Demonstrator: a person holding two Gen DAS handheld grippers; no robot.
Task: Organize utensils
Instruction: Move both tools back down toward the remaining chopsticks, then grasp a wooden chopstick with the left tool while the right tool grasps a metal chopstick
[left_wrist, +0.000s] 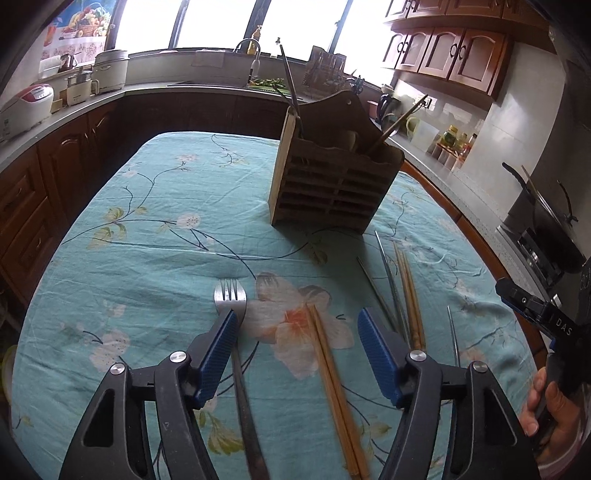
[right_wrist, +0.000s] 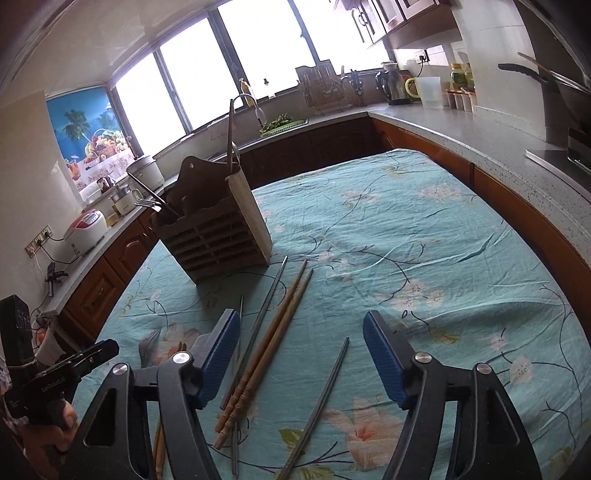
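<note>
The fork (left_wrist: 229, 295) lies on the surface (left_wrist: 166, 229) with its tines pointing toward the wooden holder (left_wrist: 332, 173); the left claw's blue left pad covers part of its neck, and its dark handle runs off the bottom edge of the left wrist view. A pair of wooden chopsticks (left_wrist: 334, 384) lies between the pads and is also cut off at the bottom. Further right, a 2nd wooden pair (left_wrist: 408, 295) and thin metal chopsticks (left_wrist: 388, 273) are partly hidden behind the right pad. How many metal sticks lie there is hard to count.

The left claw (left_wrist: 297, 354) is spread wide and holds nothing. The right claw (right_wrist: 301, 354) is likewise spread and empty, hovering over wooden chopsticks (right_wrist: 266, 354) with turned ends and a single metal chopstick (right_wrist: 321, 402) whose lower end leaves the frame.

The holder is dark brown, slatted at the front, with a pale bamboo side panel and a scalloped back. It stands upright on the teal floral cloth, beyond the loose utensils. A fork (right_wrist: 147, 204) and long thin handles stick out of it; its inner compartments cannot be made out. The holder's contents are in shadow against the bright windows.
</note>
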